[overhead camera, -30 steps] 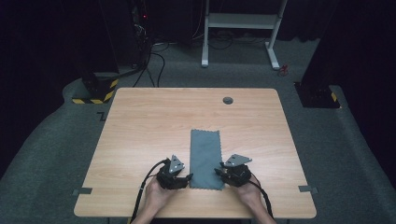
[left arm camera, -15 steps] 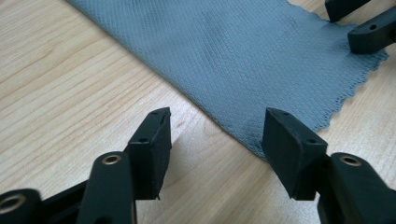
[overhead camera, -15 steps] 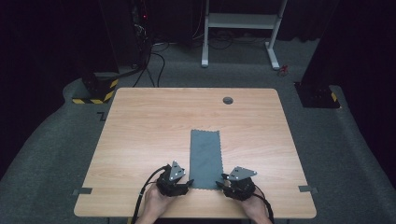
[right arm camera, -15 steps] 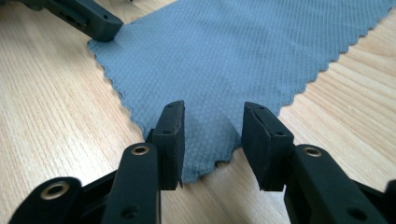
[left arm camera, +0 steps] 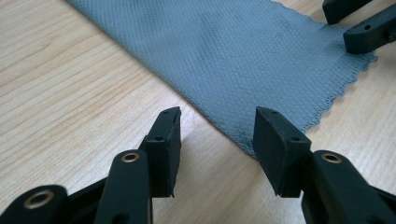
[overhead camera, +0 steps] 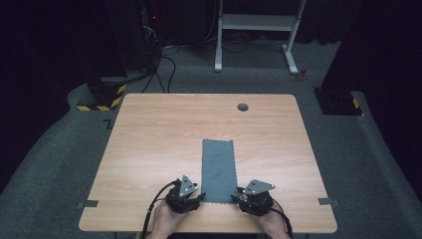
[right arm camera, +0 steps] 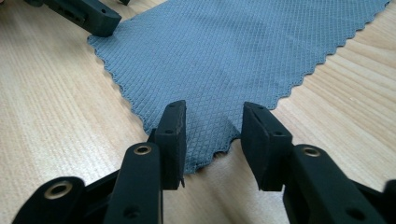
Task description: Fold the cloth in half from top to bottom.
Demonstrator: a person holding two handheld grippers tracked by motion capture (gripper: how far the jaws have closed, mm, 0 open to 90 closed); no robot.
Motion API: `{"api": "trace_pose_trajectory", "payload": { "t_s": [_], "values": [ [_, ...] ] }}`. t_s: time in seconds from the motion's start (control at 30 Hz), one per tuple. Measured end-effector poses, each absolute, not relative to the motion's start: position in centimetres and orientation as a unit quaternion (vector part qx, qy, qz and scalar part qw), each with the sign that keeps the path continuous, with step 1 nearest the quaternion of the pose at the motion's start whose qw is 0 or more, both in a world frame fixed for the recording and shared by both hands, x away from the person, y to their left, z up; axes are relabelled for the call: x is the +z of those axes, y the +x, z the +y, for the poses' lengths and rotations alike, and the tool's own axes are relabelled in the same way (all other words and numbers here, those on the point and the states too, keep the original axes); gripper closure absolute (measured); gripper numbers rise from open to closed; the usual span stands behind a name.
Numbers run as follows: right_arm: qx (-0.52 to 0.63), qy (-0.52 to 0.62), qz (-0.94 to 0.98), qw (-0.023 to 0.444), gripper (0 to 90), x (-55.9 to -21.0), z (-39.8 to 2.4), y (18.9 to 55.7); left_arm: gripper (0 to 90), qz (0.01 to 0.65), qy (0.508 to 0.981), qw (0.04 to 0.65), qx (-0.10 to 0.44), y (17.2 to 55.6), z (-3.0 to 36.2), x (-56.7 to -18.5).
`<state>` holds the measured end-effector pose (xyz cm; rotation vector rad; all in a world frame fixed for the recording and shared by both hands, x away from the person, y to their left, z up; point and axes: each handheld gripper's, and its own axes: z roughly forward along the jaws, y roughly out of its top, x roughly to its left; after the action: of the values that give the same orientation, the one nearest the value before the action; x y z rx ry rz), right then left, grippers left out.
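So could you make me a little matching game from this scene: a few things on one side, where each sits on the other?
Things:
1. grey cloth
2. left gripper
3. right gripper
4. round dark hole

Places:
A. far part of the table
B. cloth's near right corner
C. flat on the table, lengthwise away from the person
D. cloth's near left corner

Pairs: 1-C, 2-D, 3-B, 4-A

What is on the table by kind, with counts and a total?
Grey cloth: 1
Handheld grippers, left and right, jaws apart at the cloth's near corners: 2
Dark round grommet in the tabletop: 1
Total: 4
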<state>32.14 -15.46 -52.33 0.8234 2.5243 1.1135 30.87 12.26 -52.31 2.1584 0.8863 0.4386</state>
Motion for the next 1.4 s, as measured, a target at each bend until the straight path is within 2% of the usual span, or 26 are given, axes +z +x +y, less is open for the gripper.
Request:
{"api": "trace_pose_trajectory", "payload": {
  "t_s": [0.23,0.37,0.47,0.6,0.73,1.17,1.37,1.4],
  "values": [
    [0.384,0.275,0.872,0.127,60.2,-52.3,-15.0,30.9,52.1,0.342,0.845,0.376,0.166,29.7,13.0,-52.3],
    [0.387,0.268,0.874,0.119,58.6,-52.3,-14.9,31.0,51.6,0.348,0.848,0.373,0.146,29.9,13.3,-52.1],
    [0.406,0.286,0.86,0.117,62.4,-52.1,-15.2,31.8,47.9,0.354,0.847,0.375,0.131,30.6,13.4,-52.0],
    [0.401,0.309,0.852,0.132,75.6,-51.4,-15.4,33.8,46.6,0.375,0.832,0.387,0.129,33.4,13.4,-51.4],
    [0.398,0.324,0.848,0.133,82.1,-51.2,-15.0,36.2,46.6,0.393,0.824,0.383,0.139,36.4,13.0,-50.8],
    [0.395,0.352,0.837,0.14,84.2,-51.1,-12.7,42.1,52.2,0.425,0.815,0.363,0.153,44.3,11.2,-51.1],
    [0.375,0.361,0.843,0.137,83.6,-51.7,-12.0,43.7,53.9,0.447,0.799,0.367,0.162,45.5,11.3,-51.9],
    [0.368,0.368,0.842,0.141,82.0,-51.9,-12.1,44.2,54.8,0.444,0.801,0.36,0.179,45.7,11.5,-52.0]
  ]
}}
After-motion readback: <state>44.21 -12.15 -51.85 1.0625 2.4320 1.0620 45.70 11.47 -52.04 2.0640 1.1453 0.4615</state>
